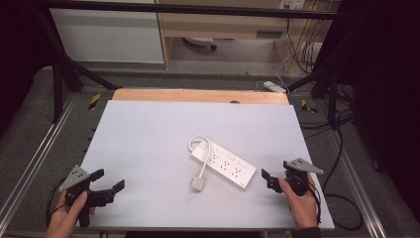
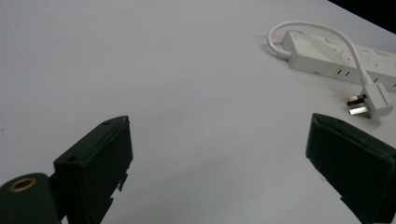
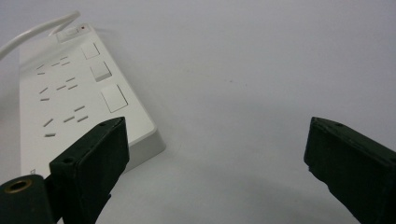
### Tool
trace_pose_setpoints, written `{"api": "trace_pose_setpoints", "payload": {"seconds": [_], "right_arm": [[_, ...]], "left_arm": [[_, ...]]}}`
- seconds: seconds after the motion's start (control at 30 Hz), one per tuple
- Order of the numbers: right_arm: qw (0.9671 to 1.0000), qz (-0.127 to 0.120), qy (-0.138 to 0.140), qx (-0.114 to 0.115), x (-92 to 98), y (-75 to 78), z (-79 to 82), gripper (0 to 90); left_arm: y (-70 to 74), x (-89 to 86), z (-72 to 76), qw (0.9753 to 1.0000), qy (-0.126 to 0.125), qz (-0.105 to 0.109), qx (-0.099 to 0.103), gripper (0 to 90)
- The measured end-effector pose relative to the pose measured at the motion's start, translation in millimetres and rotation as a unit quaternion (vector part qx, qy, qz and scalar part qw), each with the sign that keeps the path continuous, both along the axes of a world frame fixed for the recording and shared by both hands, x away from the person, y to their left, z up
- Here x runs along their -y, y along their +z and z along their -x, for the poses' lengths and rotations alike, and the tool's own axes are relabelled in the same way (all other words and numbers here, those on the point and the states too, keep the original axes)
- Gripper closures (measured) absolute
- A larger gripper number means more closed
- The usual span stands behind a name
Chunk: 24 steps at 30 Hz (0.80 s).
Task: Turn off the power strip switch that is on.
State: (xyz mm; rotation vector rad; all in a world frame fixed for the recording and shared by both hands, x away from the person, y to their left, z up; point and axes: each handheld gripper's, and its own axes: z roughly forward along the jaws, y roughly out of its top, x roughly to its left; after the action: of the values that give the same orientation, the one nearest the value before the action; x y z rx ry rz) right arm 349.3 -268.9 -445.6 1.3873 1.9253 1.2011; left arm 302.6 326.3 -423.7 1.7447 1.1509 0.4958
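Power strip (image 1: 224,163) lying mid-table, plug (image 1: 197,184) beside it.
We hold the left gripper (image 1: 110,179) and right gripper (image 1: 268,179) at either side, jaws apart, clear of it.

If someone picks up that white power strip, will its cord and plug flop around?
Probably. The white plastic power strip looks like a stiff, flat bar, so it should lift without bending or rolling. Its short white cord curves in a loop, which suggests it flexes. The white plug lies loose on the table, so it would likely dangle and swing.
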Motion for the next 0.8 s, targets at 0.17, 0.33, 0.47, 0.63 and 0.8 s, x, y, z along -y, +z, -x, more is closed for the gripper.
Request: {"api": "trace_pose_setpoints", "payload": {"seconds": [0.17, 0.33, 0.47, 0.63, 0.8], "right_arm": [[1.0000, -0.001, -0.002, 0.005, -0.4, 1.3, 0.2, 6.9], [0.9999, -0.006, -0.003, 0.010, -0.2, 3.0, 0.8, 7.1], [0.9998, -0.009, -0.003, 0.018, -0.5, 5.2, 2.0, 7.1], [0.9996, -0.015, 0.006, 0.025, -0.6, 9.7, 3.2, 8.9], [0.9995, -0.017, 0.012, 0.023, 0.3, 13.0, 3.3, 8.4]], "left_arm": [[0.1, 0.6, 0.1, 1.0000, -0.002, 0.001, 0.001, 7.4], [-0.1, 0.3, -0.1, 1.0000, -0.002, 0.002, 0.000, 7.3], [-0.2, 0.5, -0.1, 1.0000, -0.002, 0.003, 0.000, 7.3], [-0.3, 0.5, 0.0, 1.0000, -0.003, 0.002, -0.001, 7.4], [-0.3, 0.6, 0.0, 1.0000, -0.003, 0.003, -0.001, 7.4]]}}
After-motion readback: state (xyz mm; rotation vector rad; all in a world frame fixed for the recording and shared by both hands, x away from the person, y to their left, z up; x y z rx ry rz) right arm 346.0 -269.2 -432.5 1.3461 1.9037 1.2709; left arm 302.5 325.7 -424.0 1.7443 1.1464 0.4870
